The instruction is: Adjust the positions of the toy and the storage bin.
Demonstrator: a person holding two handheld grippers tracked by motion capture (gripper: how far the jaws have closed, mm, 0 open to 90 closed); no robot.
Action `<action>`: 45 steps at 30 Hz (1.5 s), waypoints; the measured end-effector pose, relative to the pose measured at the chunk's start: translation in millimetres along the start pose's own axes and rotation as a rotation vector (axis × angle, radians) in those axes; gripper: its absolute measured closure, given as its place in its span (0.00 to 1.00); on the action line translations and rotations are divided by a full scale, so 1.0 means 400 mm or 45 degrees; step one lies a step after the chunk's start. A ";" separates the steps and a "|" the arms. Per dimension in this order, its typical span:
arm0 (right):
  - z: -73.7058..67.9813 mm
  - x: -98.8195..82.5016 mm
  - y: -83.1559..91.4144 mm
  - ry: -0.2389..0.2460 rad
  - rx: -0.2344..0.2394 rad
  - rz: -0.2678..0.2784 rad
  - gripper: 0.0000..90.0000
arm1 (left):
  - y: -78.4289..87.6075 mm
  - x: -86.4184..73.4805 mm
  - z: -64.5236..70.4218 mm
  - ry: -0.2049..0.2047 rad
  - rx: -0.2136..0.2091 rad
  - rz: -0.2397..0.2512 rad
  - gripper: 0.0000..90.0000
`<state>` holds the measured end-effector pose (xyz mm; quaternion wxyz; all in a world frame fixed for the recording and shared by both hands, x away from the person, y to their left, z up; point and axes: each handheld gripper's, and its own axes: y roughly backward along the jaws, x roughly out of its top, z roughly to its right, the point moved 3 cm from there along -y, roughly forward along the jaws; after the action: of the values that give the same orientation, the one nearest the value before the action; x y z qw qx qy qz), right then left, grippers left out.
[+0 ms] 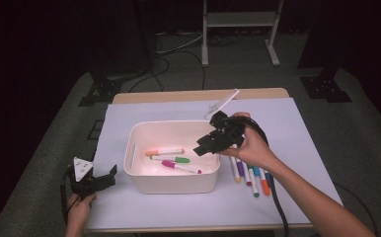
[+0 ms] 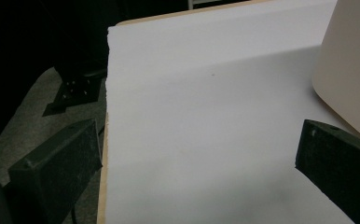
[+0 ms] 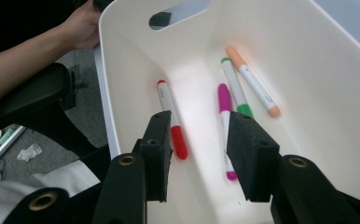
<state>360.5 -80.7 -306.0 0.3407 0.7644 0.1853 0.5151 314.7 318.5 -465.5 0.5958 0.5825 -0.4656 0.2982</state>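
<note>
The markers inside the white bin [image 1: 171, 170] are four: a red one [image 3: 172, 119], a pink one [image 3: 225, 116], a green one [image 3: 234, 88] and an orange one [image 3: 252, 81], all lying loose on its floor. The right claw [image 1: 209, 143] hangs over the bin's 3 o'clock rim, its jaws partly apart with nothing between them; in the right gripper view the red marker lies below the gap. More markers [image 1: 250, 174] lie in a row on the counter at 3 o'clock from the bin, just beside it. The left claw [image 1: 97, 181] sits at 9 o'clock from the bin, jaws wide apart and empty, above the white sheet [image 1: 277, 128] covering the counter [image 1: 198, 95]. Beyond lie grey carpet, cables and stand legs in a dark room.
</note>
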 end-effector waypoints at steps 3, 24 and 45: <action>0.013 -0.021 0.024 -0.022 -0.021 0.023 0.65 | 0.000 0.000 0.000 0.002 0.001 -0.001 0.00; 0.127 -0.246 0.152 -0.234 -0.193 0.115 0.64 | 0.000 0.000 0.000 -0.007 0.005 -0.004 0.00; 0.242 -0.480 0.131 -0.433 -0.404 0.050 0.66 | 0.000 0.000 0.000 -0.012 0.010 -0.009 0.00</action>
<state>368.4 -271.1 -418.5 0.4728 0.7806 0.0270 0.4080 314.7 318.4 -465.6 0.5924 0.5877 -0.4653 0.2951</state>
